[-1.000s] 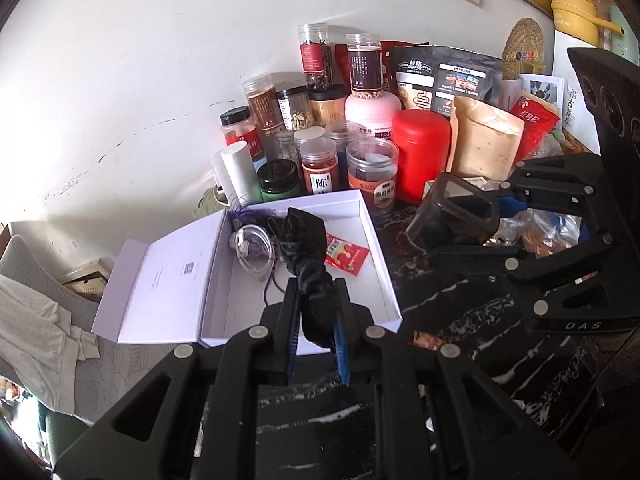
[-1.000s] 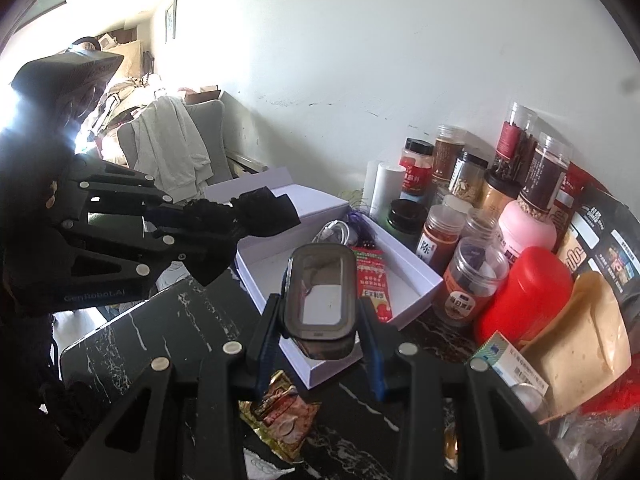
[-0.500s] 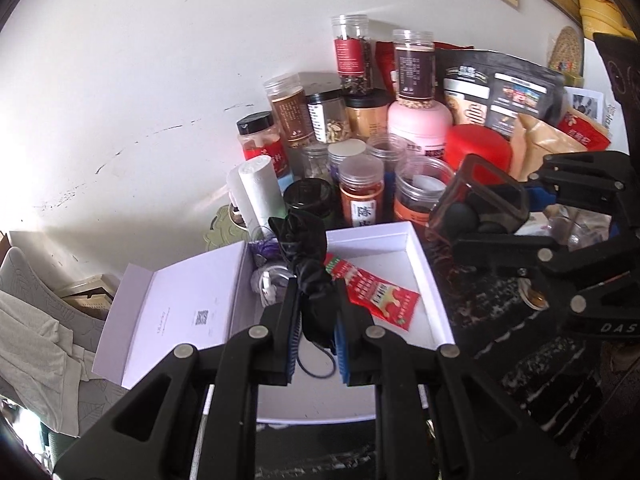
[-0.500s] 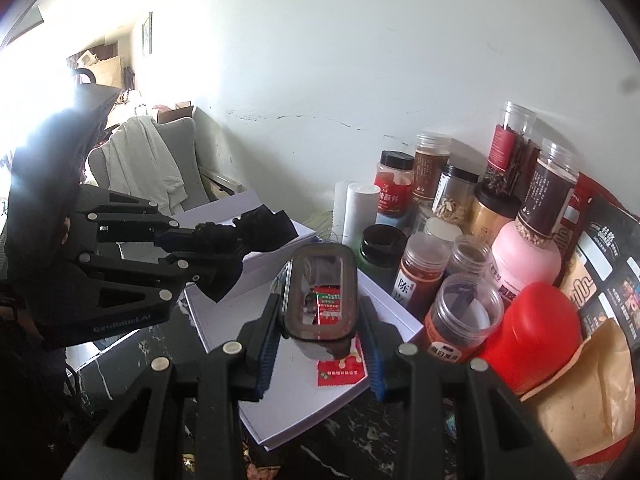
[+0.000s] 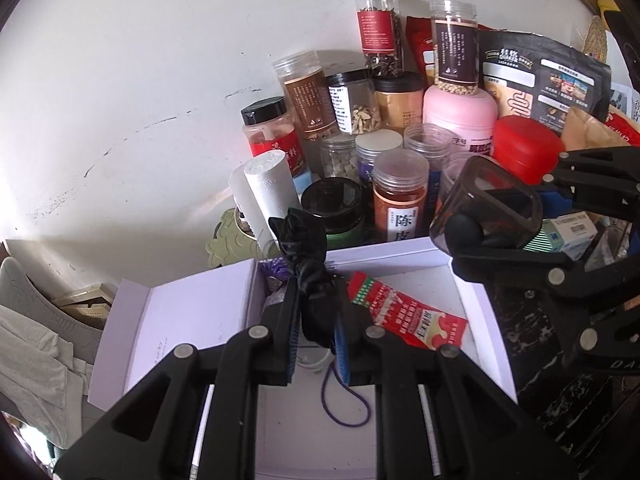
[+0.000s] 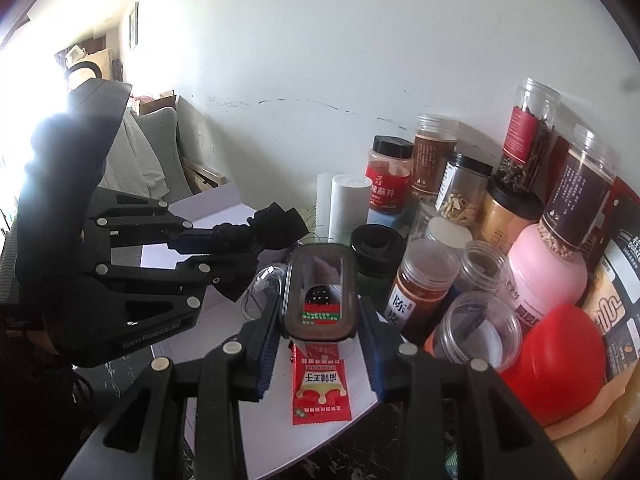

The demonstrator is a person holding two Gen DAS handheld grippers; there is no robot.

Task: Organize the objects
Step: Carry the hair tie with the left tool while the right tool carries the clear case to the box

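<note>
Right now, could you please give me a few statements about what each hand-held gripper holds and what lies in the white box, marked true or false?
1. The left hand-held gripper is shut on a black cloth. True.
2. The right hand-held gripper is empty. False: it holds a clear container.
3. A red snack packet lies in the white box. True.
4. The white box is closed. False: its lid is folded open.

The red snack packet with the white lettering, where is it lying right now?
The red snack packet lies flat inside the open white cardboard box, on the right of the left wrist view, beside a purple cord loop.
</note>
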